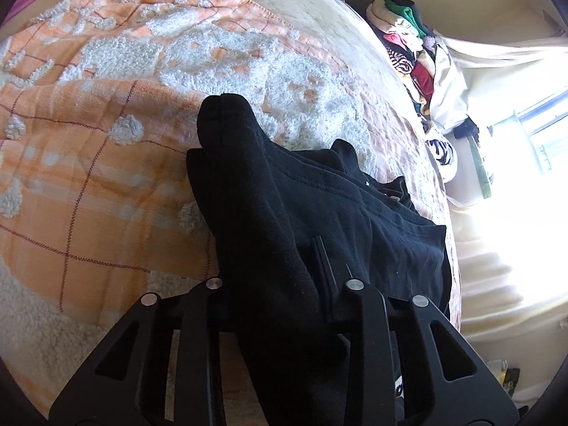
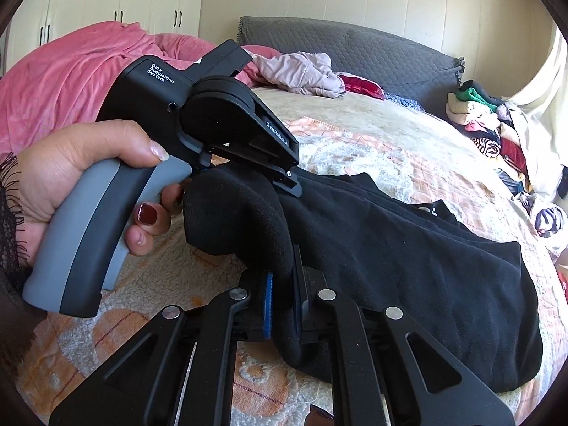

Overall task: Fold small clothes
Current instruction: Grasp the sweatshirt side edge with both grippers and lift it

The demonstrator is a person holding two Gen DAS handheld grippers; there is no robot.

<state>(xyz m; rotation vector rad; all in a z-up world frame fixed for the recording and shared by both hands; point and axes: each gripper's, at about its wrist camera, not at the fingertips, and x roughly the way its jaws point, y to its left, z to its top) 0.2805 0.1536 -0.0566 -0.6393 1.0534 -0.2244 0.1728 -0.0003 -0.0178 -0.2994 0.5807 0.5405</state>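
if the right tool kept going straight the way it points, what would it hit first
The right tool is already shut on the black garment, so it would push further into that cloth first. Beyond it, probably the left tool, gripping the same garment just ahead, though depth is unclear.

The left gripper [image 2: 289,177] carried white lettering: "Data Acquisition System" stood on its black housing; "GenRobot.AI" ran along its angled arm; a white mark on the black garment [image 2: 408,241] was unreadable.
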